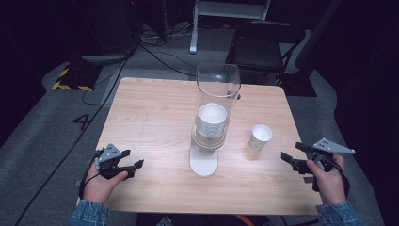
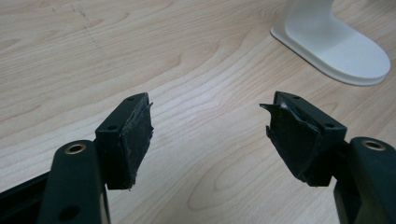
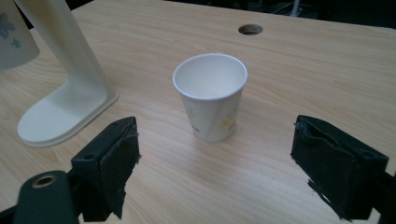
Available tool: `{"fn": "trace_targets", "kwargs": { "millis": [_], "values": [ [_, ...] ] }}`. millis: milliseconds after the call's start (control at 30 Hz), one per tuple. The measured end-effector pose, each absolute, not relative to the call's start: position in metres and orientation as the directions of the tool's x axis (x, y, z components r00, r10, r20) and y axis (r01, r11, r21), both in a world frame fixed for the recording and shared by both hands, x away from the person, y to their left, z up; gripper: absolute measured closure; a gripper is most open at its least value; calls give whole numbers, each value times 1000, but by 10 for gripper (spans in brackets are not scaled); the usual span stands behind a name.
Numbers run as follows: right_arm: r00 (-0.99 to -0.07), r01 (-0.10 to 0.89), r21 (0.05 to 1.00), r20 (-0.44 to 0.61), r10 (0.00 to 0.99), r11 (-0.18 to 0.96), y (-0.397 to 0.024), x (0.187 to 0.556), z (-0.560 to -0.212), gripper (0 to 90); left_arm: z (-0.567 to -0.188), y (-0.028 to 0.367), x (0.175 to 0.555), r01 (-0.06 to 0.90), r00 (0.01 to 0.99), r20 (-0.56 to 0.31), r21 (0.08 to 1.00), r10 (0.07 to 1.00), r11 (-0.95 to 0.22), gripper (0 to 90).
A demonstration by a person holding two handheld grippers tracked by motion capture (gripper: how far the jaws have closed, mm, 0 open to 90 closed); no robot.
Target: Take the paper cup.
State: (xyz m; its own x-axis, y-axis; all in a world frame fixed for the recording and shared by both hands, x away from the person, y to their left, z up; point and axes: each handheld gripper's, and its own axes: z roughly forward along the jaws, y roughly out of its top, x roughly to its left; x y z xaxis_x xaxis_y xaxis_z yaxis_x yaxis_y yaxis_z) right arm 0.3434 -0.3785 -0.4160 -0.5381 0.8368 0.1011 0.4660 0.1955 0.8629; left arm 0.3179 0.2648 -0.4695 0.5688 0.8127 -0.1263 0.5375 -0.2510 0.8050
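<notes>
Resting low, each gripper agape

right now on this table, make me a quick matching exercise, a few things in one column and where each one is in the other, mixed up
Things:
1. loose paper cup
2. cup stack
3. left gripper
4. right gripper

Places:
A. inside the clear dispenser tube
B. open, near the table's right edge
C. upright on the bare wood, right of the dispenser
D. open, near the table's front left corner

Pairs: 1-C, 2-A, 3-D, 4-B

Table evenly lit – surroundings dark; close fingers slightly soft.
</notes>
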Motion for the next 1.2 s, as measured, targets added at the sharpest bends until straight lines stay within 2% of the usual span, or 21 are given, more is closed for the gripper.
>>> {"fn": "trace_targets", "kwargs": {
  "millis": [200,433,633,800,1200],
  "values": [
    [-522,520,826,106,846,217,-401,329,-426,161,-473,279,311,552,535,-110,796,838,-249,298],
    [-485,562,809,154,861,172,-414,327,-457,167,-480,290,308,580,507,-90,772,857,-261,293],
    [-488,606,763,134,863,224,-405,336,-481,163,-487,293,310,600,501,-80,750,862,-279,291],
    [-489,606,750,88,868,265,-400,340,-490,162,-495,294,312,615,514,-70,725,855,-309,281],
    [-507,599,729,25,861,332,-389,347,-502,157,-504,290,315,635,494,-41,700,869,-328,184]
  ]
}}
